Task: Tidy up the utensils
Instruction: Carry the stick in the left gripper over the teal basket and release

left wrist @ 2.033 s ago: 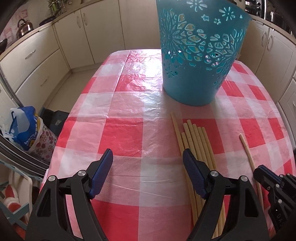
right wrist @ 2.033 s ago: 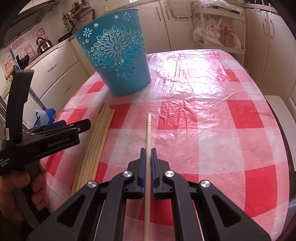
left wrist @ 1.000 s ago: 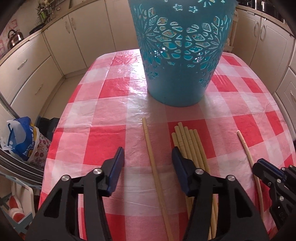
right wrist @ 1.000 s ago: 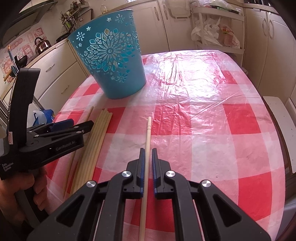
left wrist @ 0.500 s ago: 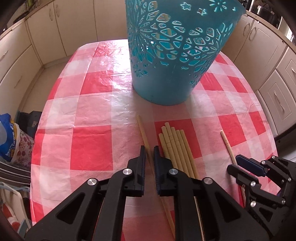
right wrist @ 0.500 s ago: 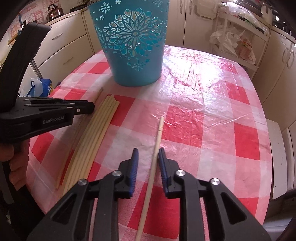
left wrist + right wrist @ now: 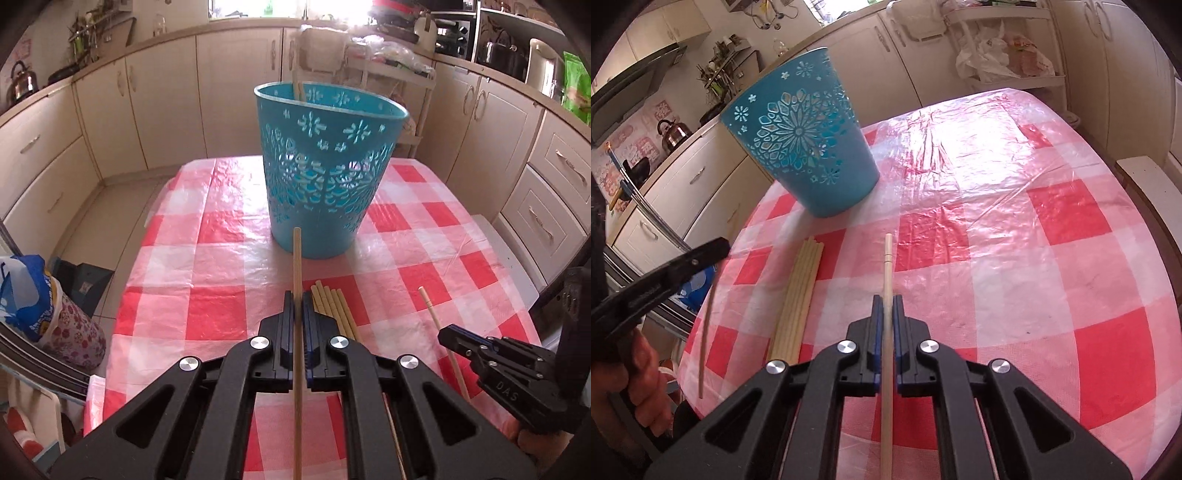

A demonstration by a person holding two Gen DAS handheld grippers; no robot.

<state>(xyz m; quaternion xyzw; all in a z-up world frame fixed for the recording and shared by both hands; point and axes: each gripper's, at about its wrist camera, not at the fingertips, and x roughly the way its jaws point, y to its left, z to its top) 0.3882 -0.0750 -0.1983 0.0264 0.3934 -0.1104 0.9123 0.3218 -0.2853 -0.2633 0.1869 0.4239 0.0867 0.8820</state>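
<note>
Chopsticks were the story: one chopstick (image 7: 297,280) sat clamped between the closed jaws of the left gripper (image 7: 298,295), running straight out ahead of it with its tip over the base of the blue basket (image 7: 325,177). That basket stood upright on the checked tablecloth (image 7: 207,266), directly ahead of the left gripper, and the top of a stick (image 7: 296,86) poked up past its far rim.

Just to the right of the left gripper's jaws lay the bundle of chopsticks (image 7: 332,306), side by side and flat on the cloth. Further right, a second single chopstick (image 7: 887,280) was pinched by the right gripper (image 7: 886,301), jaws shut on it too, its grooved tip pointing forward over the cloth and well short of the basket, which stood ahead and to the left of that gripper. In the right wrist view the bundle lay left of the right gripper, and beyond it the left gripper hung at the left edge with its chopstick trailing down below it. A person's hand (image 7: 642,387) held that gripper's handle at the lower left edge.
</note>
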